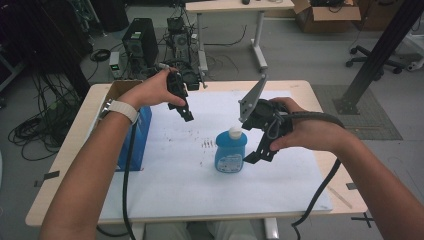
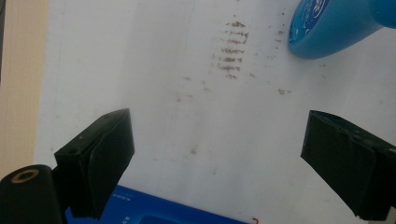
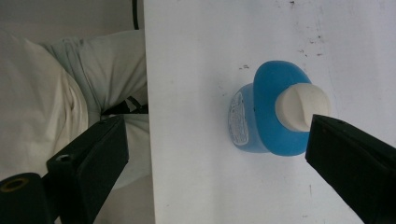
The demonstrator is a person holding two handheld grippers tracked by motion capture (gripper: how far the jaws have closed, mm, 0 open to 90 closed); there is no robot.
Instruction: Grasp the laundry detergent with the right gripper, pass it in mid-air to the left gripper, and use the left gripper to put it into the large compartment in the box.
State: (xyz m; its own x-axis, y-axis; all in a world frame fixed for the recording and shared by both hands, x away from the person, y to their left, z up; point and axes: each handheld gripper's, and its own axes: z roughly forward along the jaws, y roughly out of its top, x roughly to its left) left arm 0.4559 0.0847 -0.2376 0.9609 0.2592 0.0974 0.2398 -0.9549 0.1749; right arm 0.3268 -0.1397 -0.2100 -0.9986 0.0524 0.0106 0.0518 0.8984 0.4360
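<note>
A blue bottle (image 1: 230, 154) with a white cap (image 1: 235, 132) stands upright on the white sheet (image 1: 200, 185) near the table's middle. My right gripper (image 1: 260, 154) hangs just to the right of it, open, jaws pointing down. In the right gripper view the bottle (image 3: 261, 116) and its cap (image 3: 299, 106) lie right beside the right-hand jaw, and my right gripper (image 3: 219, 144) holds nothing. My left gripper (image 1: 186, 112) hovers open over the sheet, behind and left of the bottle. The left gripper view has my left gripper (image 2: 217, 140) with bare sheet between its jaws and the bottle (image 2: 327, 23) at the top right.
A blue box (image 1: 139, 135) stands at the table's left, partly under my left forearm, with an open cardboard box (image 1: 119, 90) behind it. Cables trail from both grippers over the front edge. The sheet bears faint dark smudges (image 1: 207, 144). Computers and cables crowd the floor beyond.
</note>
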